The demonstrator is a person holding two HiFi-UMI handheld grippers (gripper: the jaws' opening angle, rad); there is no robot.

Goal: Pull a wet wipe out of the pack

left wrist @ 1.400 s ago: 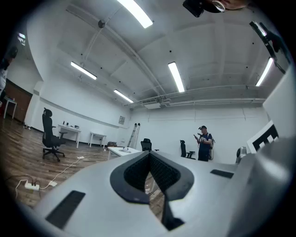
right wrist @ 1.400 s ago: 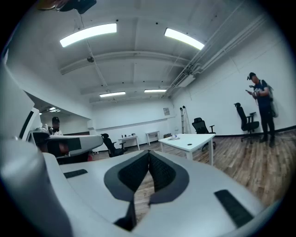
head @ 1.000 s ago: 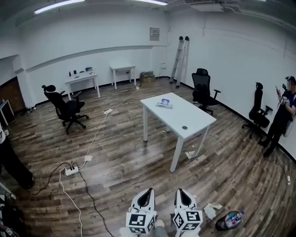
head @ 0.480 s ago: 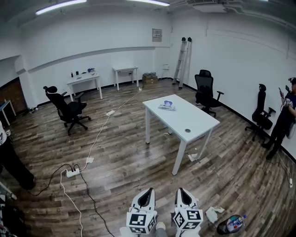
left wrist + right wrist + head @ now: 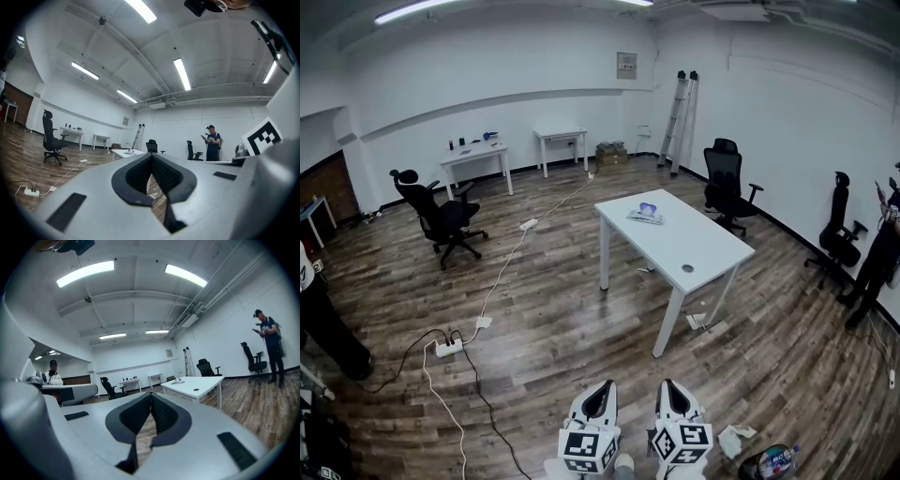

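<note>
1. The left tongs [image 5: 600, 387] and the right tongs [image 5: 668, 387] sit side by side, low and close to the person's body. Both point roughly level across the room.
2. Each pair is pressed together at the tips with nothing between them. That makes sense, since there's nothing within reach to grab.
3. The wet wipe pack [image 5: 645, 213] lies well ahead of both tongs, at the far end of the white table [image 5: 684, 244]. In the right gripper view it sits ahead and a little to the right of the tips.
4. To my eye the job hasn't started. The person has to get over to the table first.
5. A crumpled wipe or paper [image 5: 733, 439] and a bottle [image 5: 772, 462] lie on the floor just right of the right tongs. Both are untouched.
</note>
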